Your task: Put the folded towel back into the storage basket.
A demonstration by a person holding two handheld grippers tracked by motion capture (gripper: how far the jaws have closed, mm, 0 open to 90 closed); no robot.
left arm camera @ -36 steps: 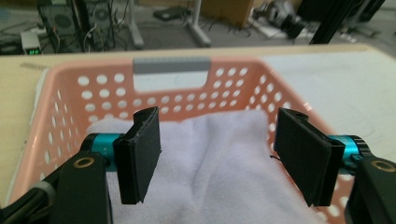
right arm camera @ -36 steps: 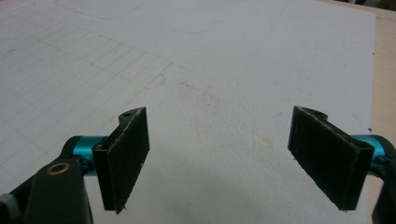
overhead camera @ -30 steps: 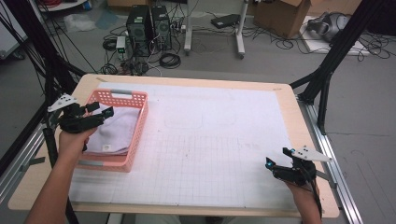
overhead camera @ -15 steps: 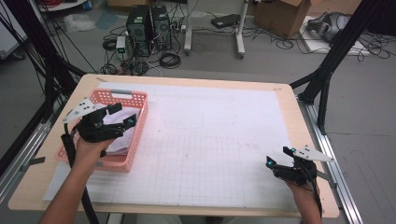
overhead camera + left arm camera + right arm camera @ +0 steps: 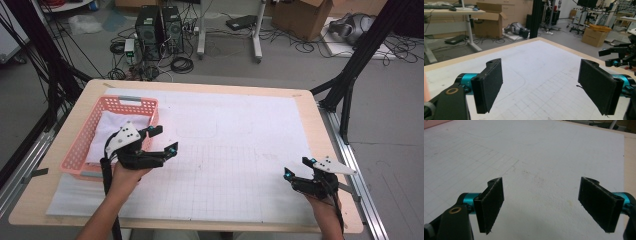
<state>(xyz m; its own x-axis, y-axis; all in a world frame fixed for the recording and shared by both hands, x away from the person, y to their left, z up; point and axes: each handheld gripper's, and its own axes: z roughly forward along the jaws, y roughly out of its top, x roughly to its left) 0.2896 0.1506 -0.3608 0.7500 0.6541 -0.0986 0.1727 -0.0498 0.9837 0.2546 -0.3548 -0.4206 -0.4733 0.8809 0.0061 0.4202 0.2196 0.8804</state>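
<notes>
On the wooden surface [image 5: 310, 107] lies a large white sheet [image 5: 240, 130] printed with a faint grid and a rounded outline, covering nearly all of it and leaving a bare rim of pale wood around the edges. At the left end stands a pink plastic basket [image 5: 82, 145] with latticed walls, and a white cloth [image 5: 107, 132] lies folded inside it. The left gripper [image 5: 162, 140] hangs just beside the basket's right wall, over the sheet, its jaws spread wide with nothing between them. The right gripper [image 5: 300, 167] rests low near the front right corner of the surface, well apart from the basket, its jaws likewise parted and empty; the right gripper view shows bare sheet with faint brownish smudges between its pads. Black metal struts frame the surface on both sides. Beyond it the grey floor carries two black computer towers [image 5: 160, 27], loops of black cable, white desk legs and a brown cardboard box [image 5: 300, 17]. The left gripper view shows more cardboard boxes and desks farther back in the room.
</notes>
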